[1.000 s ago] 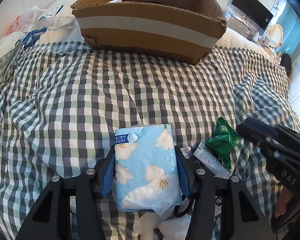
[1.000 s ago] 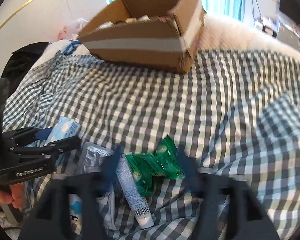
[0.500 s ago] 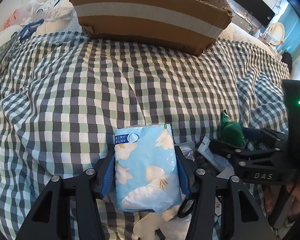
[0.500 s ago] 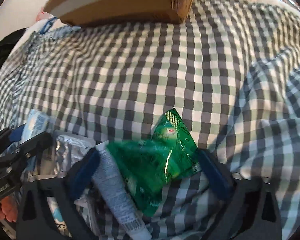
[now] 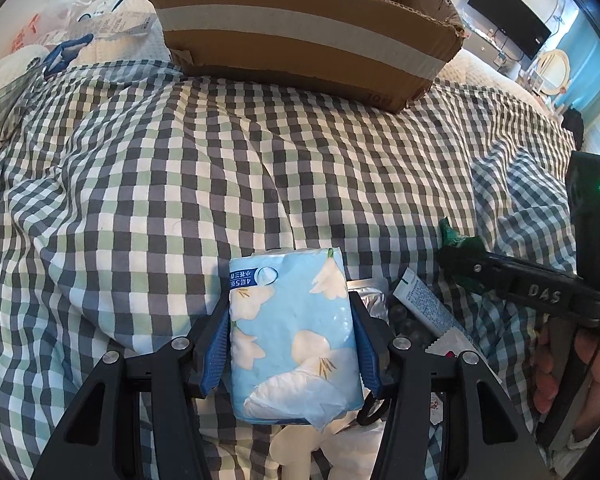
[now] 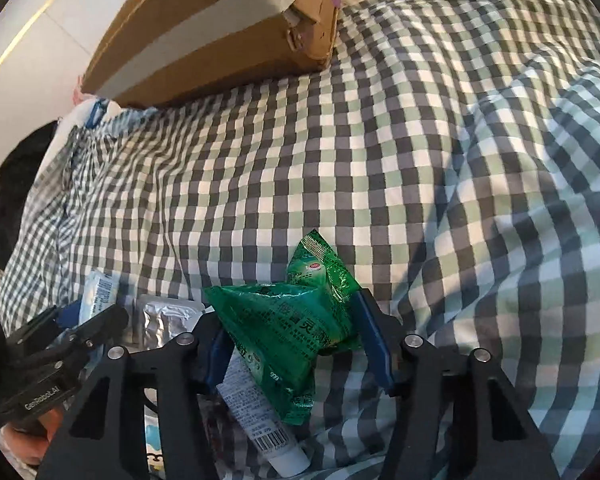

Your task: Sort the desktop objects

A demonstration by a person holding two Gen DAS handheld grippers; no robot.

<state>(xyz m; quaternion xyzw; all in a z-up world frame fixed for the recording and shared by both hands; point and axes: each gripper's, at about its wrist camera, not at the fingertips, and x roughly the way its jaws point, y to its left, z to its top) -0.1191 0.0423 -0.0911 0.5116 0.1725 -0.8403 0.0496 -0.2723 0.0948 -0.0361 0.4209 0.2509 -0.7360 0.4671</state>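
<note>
While cardboard box (image 5: 300,40) contents hidden, left hand-held gripper (image 5: 290,332) grips tissue pack (image 5: 292,332).

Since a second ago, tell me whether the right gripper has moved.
Yes. In the right wrist view the right gripper has come down and forward onto the green packet, which now fills the space between its fingers, while the cardboard box has slid up out of frame.

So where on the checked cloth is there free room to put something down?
The wide stretch of checked cloth between the cardboard box and the tissue pack is bare. It is crowded beside the pack: foil blister, white tube and green sachets.
</note>
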